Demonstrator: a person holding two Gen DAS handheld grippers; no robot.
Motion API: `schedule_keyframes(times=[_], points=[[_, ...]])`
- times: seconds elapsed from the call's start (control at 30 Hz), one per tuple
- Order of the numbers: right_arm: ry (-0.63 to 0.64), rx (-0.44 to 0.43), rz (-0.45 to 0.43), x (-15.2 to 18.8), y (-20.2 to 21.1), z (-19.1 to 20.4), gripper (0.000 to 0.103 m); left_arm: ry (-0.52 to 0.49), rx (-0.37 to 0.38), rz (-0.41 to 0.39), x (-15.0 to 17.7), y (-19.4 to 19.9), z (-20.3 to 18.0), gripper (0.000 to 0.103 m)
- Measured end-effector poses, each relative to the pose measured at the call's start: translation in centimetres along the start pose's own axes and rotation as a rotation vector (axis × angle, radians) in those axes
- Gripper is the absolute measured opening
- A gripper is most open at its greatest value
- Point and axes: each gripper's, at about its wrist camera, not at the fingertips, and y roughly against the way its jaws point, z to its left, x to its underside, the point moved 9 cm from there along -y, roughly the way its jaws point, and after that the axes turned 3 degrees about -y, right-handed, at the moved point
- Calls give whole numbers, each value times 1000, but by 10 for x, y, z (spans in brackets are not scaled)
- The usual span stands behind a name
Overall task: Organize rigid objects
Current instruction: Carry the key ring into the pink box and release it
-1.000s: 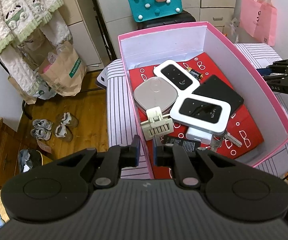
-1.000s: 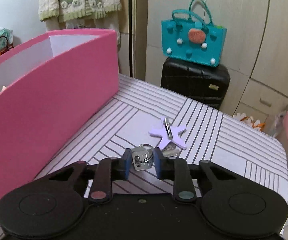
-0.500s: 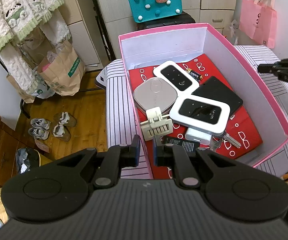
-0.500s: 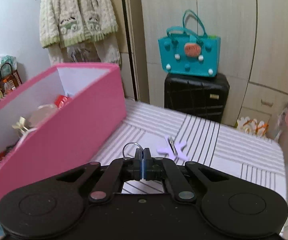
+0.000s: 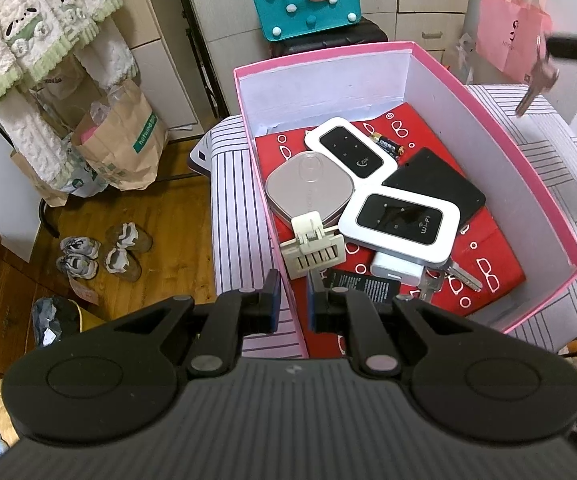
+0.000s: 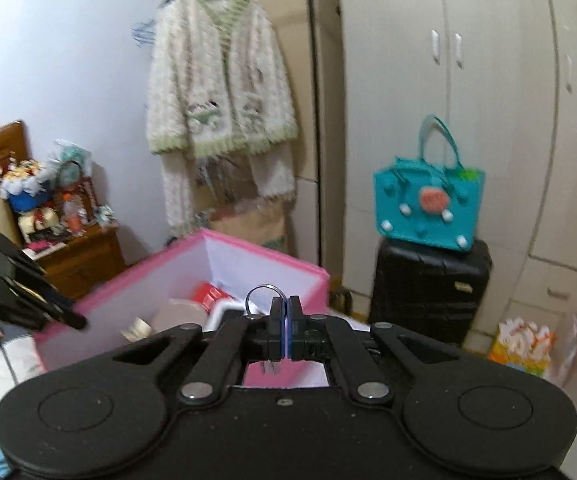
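Half the pink box (image 5: 536,184) lay under gadgets. Left gripper (image 5: 291,300) pinched its near wall. Right gripper (image 6: 285,330) — blurred — clamped a key ring (image 6: 262,296); the key (image 5: 536,84) dangled above the far rim, smeared.

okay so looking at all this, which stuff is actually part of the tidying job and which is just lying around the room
Part of the job:
- keys on a ring, in the right gripper
- pink box
- left gripper, clamped on the box's near wall

Lying about:
- teal bag
- black suitcase
- cardigan
- slippers
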Motion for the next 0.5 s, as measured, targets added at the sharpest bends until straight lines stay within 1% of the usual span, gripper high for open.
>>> schedule_keyframes(times=[0.1, 0.2, 0.3, 0.37, 0.5], points=[[13, -63, -1, -16, -1, 20, 2, 1, 0, -1, -1, 0, -1, 11], [30, -117, 8, -24, -10, 39, 2, 4, 6, 2, -1, 0, 0, 11], [43, -164, 34, -23, -28, 57, 2, 3, 6, 3, -1, 1, 1, 11], [27, -193, 65, -19, -41, 65, 2, 1, 3, 4, -1, 1, 1, 11], [15, -211, 150, -4, -76, 75, 2, -20, -8, 13, -2, 0, 0, 11]])
